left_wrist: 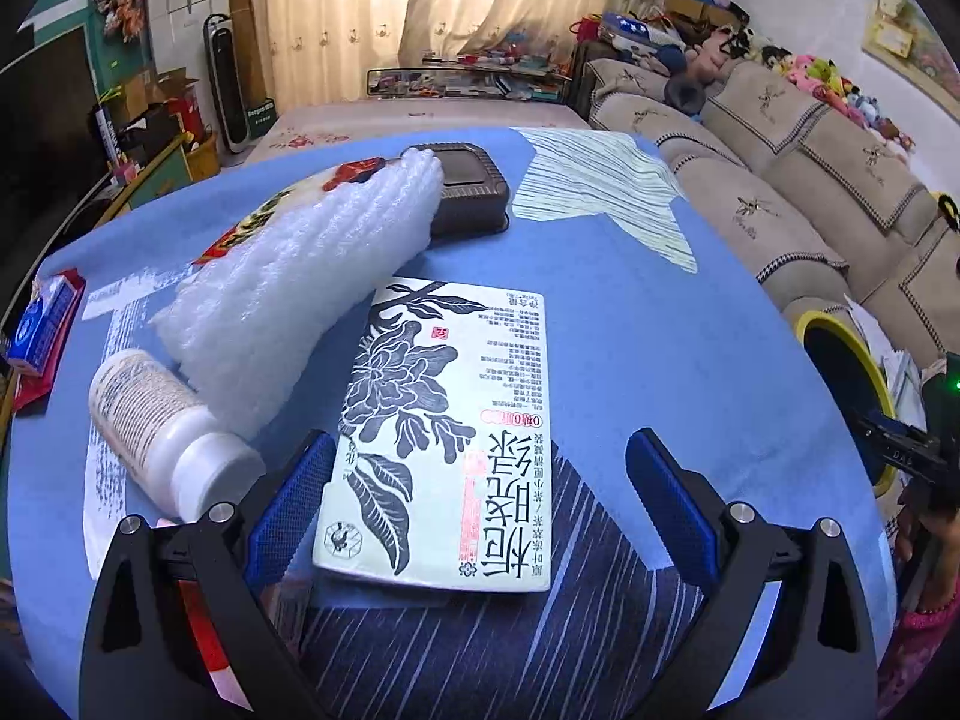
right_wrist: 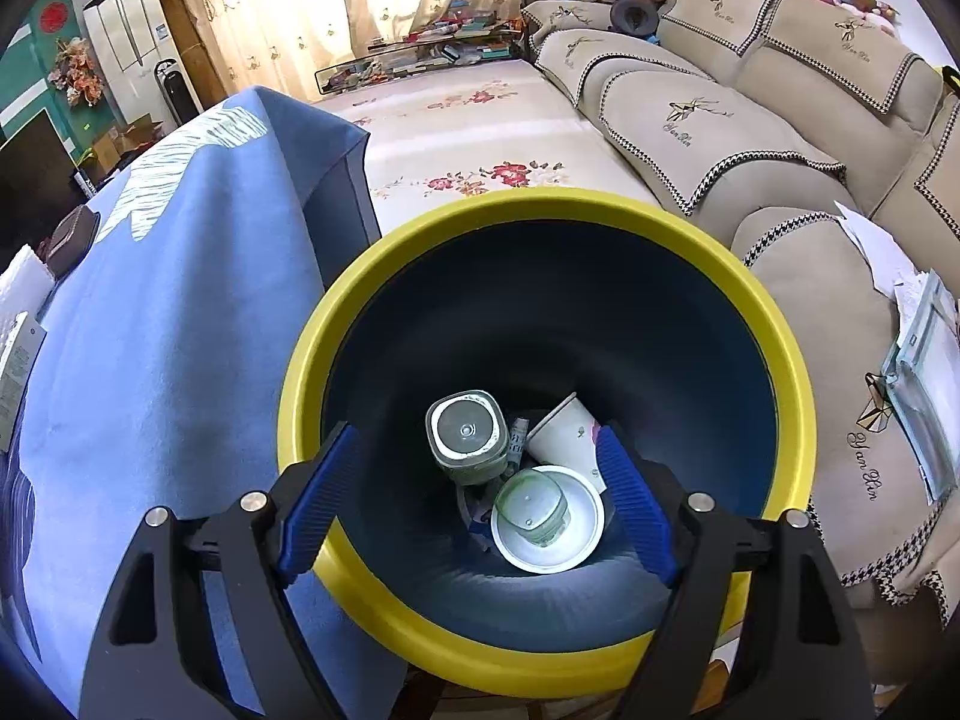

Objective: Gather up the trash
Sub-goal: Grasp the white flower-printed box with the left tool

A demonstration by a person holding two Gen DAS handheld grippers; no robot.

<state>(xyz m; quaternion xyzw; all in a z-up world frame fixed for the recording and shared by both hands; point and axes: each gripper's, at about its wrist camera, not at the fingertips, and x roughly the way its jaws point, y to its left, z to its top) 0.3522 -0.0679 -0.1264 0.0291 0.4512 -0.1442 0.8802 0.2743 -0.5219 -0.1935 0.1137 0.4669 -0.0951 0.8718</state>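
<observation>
A blue tablecloth (left_wrist: 630, 312) covers the table and hangs over its edge beside a beige sofa (right_wrist: 780, 138) with cushions. A trash bin (right_wrist: 774, 324) with a yellow rim and a dark blue interior stands on the floor between the table edge and the sofa; in the left wrist view only part of its rim shows at the right edge of the table. The right gripper (right_wrist: 480, 504) hangs directly above the bin opening with its blue-padded fingers spread wide and nothing between them. The bin bottom holds a glass jar (right_wrist: 465, 438), a paper cup (right_wrist: 564, 438), a white round lid (right_wrist: 549, 531) and a small clear cup (right_wrist: 531, 507) resting on that lid. On the table, a roll of white bubble wrap (left_wrist: 300, 300) lies diagonally, its far end touching a dark plastic box (left_wrist: 471, 192). A flat tea carton (left_wrist: 444, 438) printed with black flowers and Chinese characters lies just beside the wrap. The left gripper (left_wrist: 480, 504) sits low over the table with its fingers spread apart, the near end of the carton lying between them; the left pad is next to the carton edge, and contact cannot be confirmed. A white pill bottle (left_wrist: 162, 426) lies on its side against the wrap, just left of the left finger. A red and blue packet (left_wrist: 45, 336) rests at the far left table edge.
</observation>
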